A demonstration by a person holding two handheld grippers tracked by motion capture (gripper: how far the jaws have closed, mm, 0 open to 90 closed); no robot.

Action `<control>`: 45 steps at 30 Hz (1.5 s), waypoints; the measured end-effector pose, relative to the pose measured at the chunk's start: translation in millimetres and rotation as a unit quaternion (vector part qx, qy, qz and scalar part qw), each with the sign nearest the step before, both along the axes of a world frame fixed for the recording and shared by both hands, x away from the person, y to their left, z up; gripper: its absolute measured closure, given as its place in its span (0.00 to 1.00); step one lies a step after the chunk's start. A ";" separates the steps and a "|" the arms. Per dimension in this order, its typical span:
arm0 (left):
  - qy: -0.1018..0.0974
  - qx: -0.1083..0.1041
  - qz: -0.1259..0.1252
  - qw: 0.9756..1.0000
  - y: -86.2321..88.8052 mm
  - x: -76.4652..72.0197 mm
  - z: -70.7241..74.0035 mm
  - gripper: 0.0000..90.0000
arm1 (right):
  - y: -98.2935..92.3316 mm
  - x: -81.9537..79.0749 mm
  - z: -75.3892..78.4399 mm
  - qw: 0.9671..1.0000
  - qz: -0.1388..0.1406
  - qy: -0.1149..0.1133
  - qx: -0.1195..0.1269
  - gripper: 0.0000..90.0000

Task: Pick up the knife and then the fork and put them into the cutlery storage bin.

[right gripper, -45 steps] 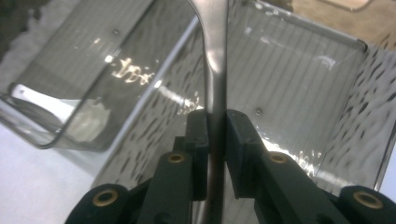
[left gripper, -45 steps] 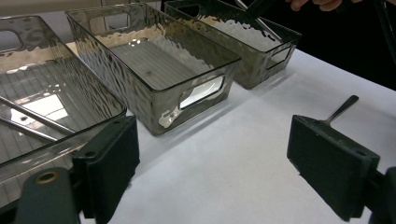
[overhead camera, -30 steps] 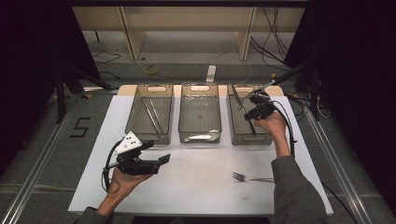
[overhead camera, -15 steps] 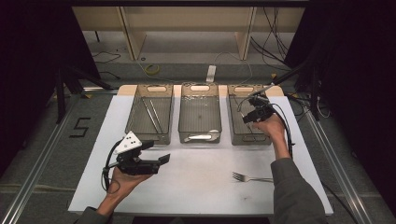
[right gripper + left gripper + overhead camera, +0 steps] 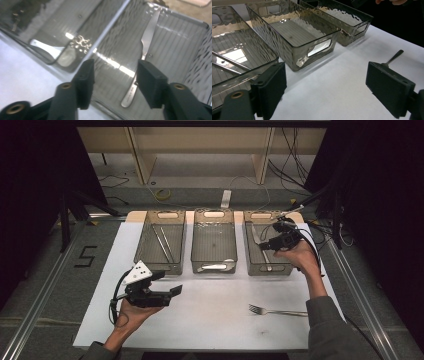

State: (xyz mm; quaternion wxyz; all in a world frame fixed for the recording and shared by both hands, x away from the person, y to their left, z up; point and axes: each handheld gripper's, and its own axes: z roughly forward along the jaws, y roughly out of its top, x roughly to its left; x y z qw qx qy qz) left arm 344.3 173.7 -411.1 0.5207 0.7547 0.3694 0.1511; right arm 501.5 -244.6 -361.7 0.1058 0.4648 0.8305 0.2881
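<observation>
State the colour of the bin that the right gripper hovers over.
The bin is smoky grey, see-through plastic with a rippled surface; the left gripper view shows it best.

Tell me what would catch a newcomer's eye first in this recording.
Three smoky clear bins sit in a row at the back of the white table. The right gripper hovers open over the right bin, where a knife lies. A lone fork lies on the table near the front right.

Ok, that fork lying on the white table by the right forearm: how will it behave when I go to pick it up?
The fork looks like thin shiny metal, so probably stiff and slippery between pads. It lies flat on the table, leaving little edge to grip; it may skid rather than lift. It seems unlikely to roll.
</observation>
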 end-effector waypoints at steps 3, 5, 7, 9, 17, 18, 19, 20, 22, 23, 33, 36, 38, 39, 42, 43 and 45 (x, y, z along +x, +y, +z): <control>0.000 -0.001 0.000 1.000 0.2 -0.1 0.0 0.18 | 2.3 -8.9 5.3 1.000 0.014 -0.007 -0.001 0.44; 0.000 -0.001 -0.001 1.000 0.2 -0.1 0.0 0.18 | 3.5 -15.0 7.4 1.000 0.026 -0.013 -0.005 0.41; 0.000 -0.001 0.000 1.000 0.0 0.0 -0.3 0.18 | 3.9 -21.1 8.6 0.999 0.037 -0.018 -0.001 0.39; 0.001 0.000 -0.001 1.000 -0.1 0.3 -0.5 0.18 | 4.6 -27.8 8.7 0.998 0.053 -0.015 -0.006 0.37; -0.001 -0.002 0.000 1.000 0.0 -0.2 -0.3 0.18 | 6.0 -60.6 9.3 0.996 0.090 -0.023 -0.014 0.35; -0.001 -0.002 0.000 1.000 -0.2 -0.4 -0.3 0.18 | 6.1 -63.2 8.8 0.995 0.093 -0.023 -0.013 0.35; -0.002 -0.002 0.000 1.000 -0.3 -0.5 -0.3 0.18 | 6.4 -66.4 7.8 0.995 0.097 -0.023 -0.014 0.34; -0.002 -0.002 0.000 1.000 -0.4 -0.5 -0.4 0.18 | 6.8 -69.9 6.8 0.995 0.100 -0.021 -0.015 0.34; -0.001 -0.001 -0.001 1.000 -0.4 -0.3 -0.6 0.18 | 6.6 -77.0 4.3 0.994 0.106 -0.023 -0.012 0.33; -0.001 -0.001 -0.001 1.000 -0.3 -0.2 -0.7 0.18 | 6.3 -80.9 3.1 0.994 0.107 -0.024 -0.008 0.33; 0.000 0.000 -0.003 1.000 -0.6 -0.4 -0.6 0.18 | 4.5 -97.6 -8.7 0.992 0.122 -0.015 -0.018 0.32; -0.001 0.000 -0.003 1.000 -0.8 -0.6 -0.5 0.18 | 2.0 -100.2 -12.1 0.992 0.123 -0.007 -0.019 0.31; -0.001 0.001 -0.004 1.000 -0.9 -0.9 -0.4 0.18 | 0.4 -101.8 -14.8 0.992 0.124 -0.001 -0.022 0.30; -0.001 0.001 -0.005 1.000 -0.9 -1.0 -0.3 0.18 | 0.0 -102.6 -16.1 0.992 0.124 0.003 -0.023 0.30; -0.002 0.000 -0.004 1.000 -0.7 -1.2 -0.1 0.18 | -0.6 -105.2 -19.4 0.991 0.128 0.011 -0.031 0.28; -0.002 0.000 -0.004 1.000 -0.6 -1.2 0.0 0.18 | -0.5 -106.1 -20.5 0.991 0.130 0.012 -0.035 0.28; -0.002 0.000 -0.004 1.000 -0.5 -1.1 0.1 0.18 | 0.0 -108.5 -22.5 0.990 0.136 0.020 -0.041 0.28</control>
